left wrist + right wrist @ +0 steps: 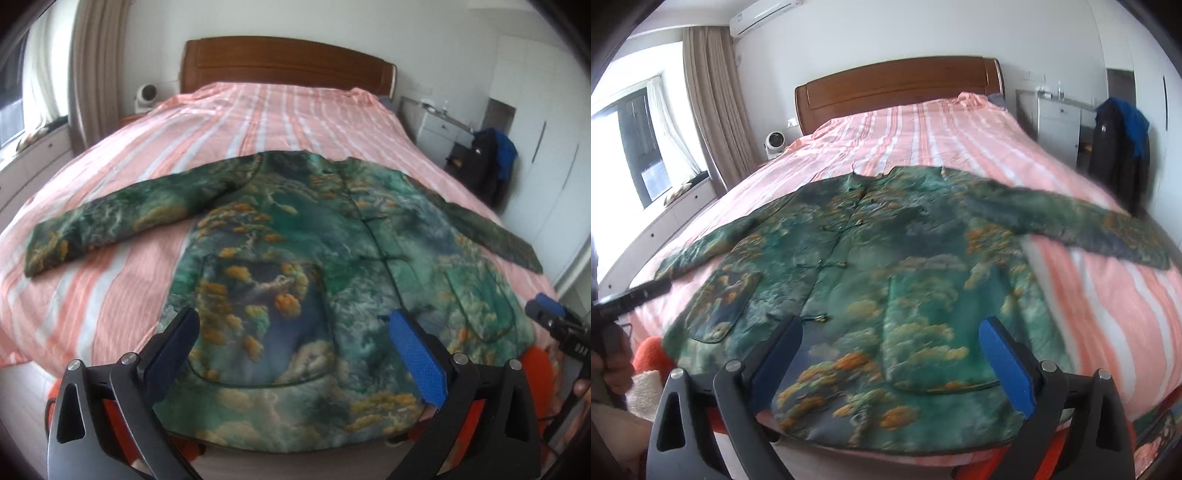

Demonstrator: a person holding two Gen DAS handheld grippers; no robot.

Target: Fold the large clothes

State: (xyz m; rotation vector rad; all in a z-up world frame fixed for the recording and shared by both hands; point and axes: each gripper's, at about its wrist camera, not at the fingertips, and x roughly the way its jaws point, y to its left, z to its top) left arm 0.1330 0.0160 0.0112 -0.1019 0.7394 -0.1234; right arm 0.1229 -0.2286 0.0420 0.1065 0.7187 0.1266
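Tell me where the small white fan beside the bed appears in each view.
Left wrist view: white fan, upper left, left of the wooden headboard.
Right wrist view: white fan, left of centre, below the headboard's left end.
Shared landmark: the headboard.

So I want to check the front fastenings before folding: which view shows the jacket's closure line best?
The right wrist view: the jacket closure runs near the frame's centre, with several clasps visible from collar toward hem, though slightly blurred. The left wrist view shows the closure too, but further right, with fewer clasps distinct.
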